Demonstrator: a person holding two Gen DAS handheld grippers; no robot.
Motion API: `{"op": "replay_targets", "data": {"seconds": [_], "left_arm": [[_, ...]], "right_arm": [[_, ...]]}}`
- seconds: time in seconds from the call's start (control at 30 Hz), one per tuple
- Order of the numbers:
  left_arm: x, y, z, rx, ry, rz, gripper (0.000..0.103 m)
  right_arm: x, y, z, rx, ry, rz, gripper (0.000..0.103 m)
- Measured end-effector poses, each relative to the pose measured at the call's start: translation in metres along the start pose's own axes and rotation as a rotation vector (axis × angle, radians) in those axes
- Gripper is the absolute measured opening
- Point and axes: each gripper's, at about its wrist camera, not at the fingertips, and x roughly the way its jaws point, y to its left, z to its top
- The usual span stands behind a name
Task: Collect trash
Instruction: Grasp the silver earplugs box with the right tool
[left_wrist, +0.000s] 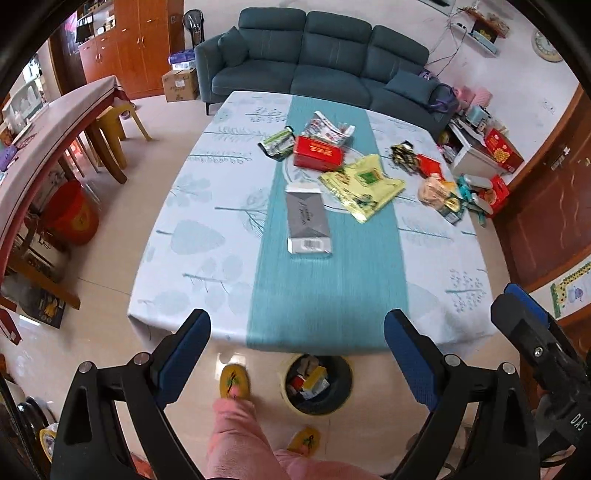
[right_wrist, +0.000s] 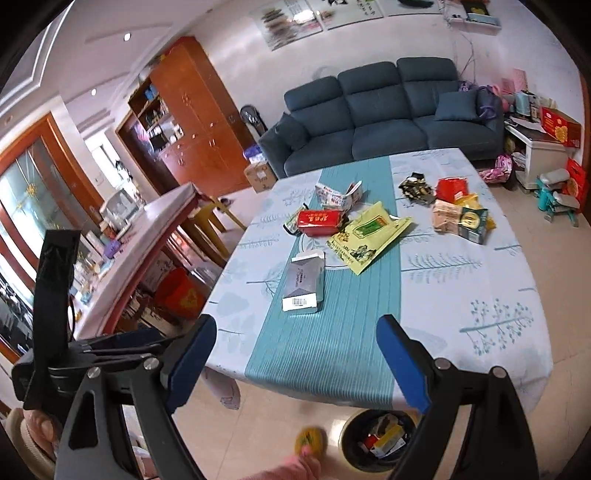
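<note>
Both tools, left tool (left_wrist: 297, 325) and right tool (right_wrist: 295, 332), are held wide apart and empty at the bottom of frame. Below them, a bin (left_wrist: 317, 384) already holding scraps is seen on the floor under the surface's (left_wrist: 207, 229) near edge. A grey flat box (left_wrist: 308, 223), barcode end nearest, lies mid-frame on the teal runner; it looks light and slippery. A thin-edge pinch could let it slide. Beyond it: yellow bag (left_wrist: 364, 184), red box (left_wrist: 317, 152), wrappers upper right.
</note>
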Motion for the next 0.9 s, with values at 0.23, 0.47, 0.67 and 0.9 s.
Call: {"op": "replay_targets", "data": {"seconds": [0.23, 0.47, 0.67, 0.9], "left_arm": [[0.047, 0.031, 0.058, 0.099, 0.032, 0.0, 0.094], [0.099, 0.074, 0.116, 0.198, 0.099, -0.021, 0.094], [0.156, 0.104, 0.142, 0.233, 0.21, -0.058, 0.094], [0.192, 0.109, 0.165, 0.302, 0.256, -0.097, 0.093]], "right_arm": [[0.076, 0.016, 0.031, -0.038, 0.079, -0.075, 0.089], [0.177, 0.023, 0.048, -0.02, 0.213, -0.185, 0.089], [0.26, 0.023, 0.047, 0.006, 0.359, -0.266, 0.089], [0.311, 0.026, 0.038, -0.018, 0.465, -0.368, 0.089]]}}
